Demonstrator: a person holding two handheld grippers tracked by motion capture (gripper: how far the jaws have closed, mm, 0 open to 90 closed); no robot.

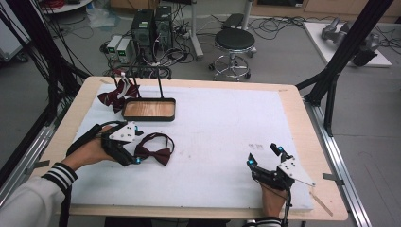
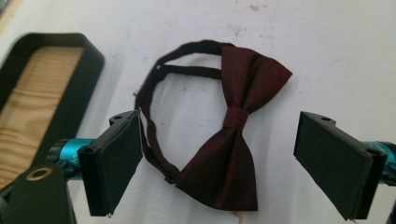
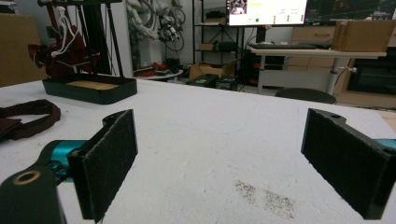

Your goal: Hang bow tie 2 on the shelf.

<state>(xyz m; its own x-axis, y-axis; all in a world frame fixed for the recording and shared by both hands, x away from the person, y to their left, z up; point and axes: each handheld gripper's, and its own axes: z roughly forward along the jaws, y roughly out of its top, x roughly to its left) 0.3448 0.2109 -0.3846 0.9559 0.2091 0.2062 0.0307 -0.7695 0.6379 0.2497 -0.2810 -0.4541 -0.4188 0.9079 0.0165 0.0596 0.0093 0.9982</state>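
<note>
A dark red bow tie (image 1: 156, 151) with a black neck strap lies flat on the white mat, left of centre. My left gripper (image 1: 138, 144) stands open just to its left, jaws pointing at it. In the left gripper view the bow tie (image 2: 236, 130) lies between and beyond the two black pads (image 2: 116, 163), which do not touch it. My right gripper (image 1: 264, 156) is open near the front right of the mat, with nothing between its pads (image 3: 105, 163). The strap of the bow tie (image 3: 28, 116) shows at the far left of the right gripper view.
A black tray with a wooden floor (image 1: 149, 118) sits behind the bow tie, on thin black posts. Other dark red ties (image 1: 118, 92) hang from a small rack at the back left. A grey smudge (image 3: 266, 196) marks the mat ahead of the right gripper.
</note>
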